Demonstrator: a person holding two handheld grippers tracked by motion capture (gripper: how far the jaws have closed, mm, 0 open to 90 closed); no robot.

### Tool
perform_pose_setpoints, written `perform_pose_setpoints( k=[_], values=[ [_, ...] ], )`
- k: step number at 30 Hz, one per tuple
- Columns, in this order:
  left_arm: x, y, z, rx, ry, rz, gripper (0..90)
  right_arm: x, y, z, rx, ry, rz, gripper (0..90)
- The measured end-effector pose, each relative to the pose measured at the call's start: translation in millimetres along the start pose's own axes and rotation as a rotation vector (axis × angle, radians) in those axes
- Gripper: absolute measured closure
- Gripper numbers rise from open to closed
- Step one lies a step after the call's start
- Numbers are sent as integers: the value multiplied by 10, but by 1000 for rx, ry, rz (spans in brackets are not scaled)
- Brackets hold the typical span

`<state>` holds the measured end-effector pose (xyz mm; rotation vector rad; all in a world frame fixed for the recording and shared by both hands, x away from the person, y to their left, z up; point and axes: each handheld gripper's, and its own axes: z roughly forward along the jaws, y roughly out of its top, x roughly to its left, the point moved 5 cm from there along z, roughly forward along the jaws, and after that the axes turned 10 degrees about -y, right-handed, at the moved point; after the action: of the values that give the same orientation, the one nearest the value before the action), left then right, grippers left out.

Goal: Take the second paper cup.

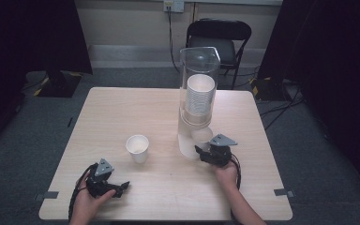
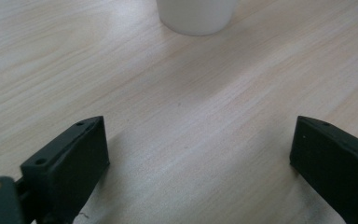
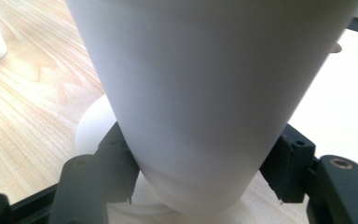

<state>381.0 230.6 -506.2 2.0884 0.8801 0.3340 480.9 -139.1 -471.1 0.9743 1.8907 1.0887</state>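
Paper cup (image 3: 205,102), matte white, smooth, tapered; held at bottom of clear plastic dispenser (image 1: 198,70), long axis upright, narrow base down. Right gripper (image 1: 205,152) clamped on lower wall of it, black pads pressing both sides. Second white cup (image 1: 138,148) upright on pale wood-grain table (image 1: 122,108), mouth up. Left gripper (image 2: 200,158) spread wide, holding nothing, low over table near edge.

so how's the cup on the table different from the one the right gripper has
The loose cup stands free on the table, untouched; the gripped cup hangs from the dispenser, clamped low down by the right gripper. The loose cup shows its open mouth; the gripped cup's is hidden. Both are plain white.
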Motion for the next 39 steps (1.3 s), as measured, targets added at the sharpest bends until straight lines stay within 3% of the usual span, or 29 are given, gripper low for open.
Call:
perform_pose_setpoints(
  k=[8,11,14,15,16,17,18,19,20,21,26,31,34,39],
  values=[
    [7,0,1,19,4,2,0,-59,-55,-226,7,19,16,362],
    [-16,1,1,13,9,-17,1,-15,-60,-330,3,30,-13,359],
    [-41,17,-20,47,4,-26,6,61,-65,-432,-14,49,-60,356],
    [-69,40,-33,26,-22,-37,45,90,-70,-465,-14,53,-76,356],
    [-111,73,-59,0,-59,-50,160,122,-71,-492,-23,63,-90,355],
    [-152,115,-85,-20,-85,-56,281,159,-76,-526,-25,72,-105,355],
    [-198,164,-109,-29,-92,-53,251,194,-80,-554,-29,81,-122,354],
    [-249,226,-134,-43,-93,-52,138,226,-79,-576,-39,97,-120,352],
    [-311,299,-169,-70,-116,-48,134,258,-81,-600,-42,110,-120,351],
    [-375,380,-202,-103,-141,-45,205,290,-77,-611,-52,121,-129,350],
    [-666,779,-241,-198,-221,-55,163,471,-55,-633,-73,186,-145,346],
    [-841,1064,-166,-199,-244,-19,172,649,-36,-640,-89,231,-185,344],
    [-898,1192,-120,-212,-263,-49,179,726,-23,-648,-95,249,-200,344],
    [-946,1301,-30,-200,-268,-45,190,772,-40,-641,-92,262,-219,343]
  ],
)
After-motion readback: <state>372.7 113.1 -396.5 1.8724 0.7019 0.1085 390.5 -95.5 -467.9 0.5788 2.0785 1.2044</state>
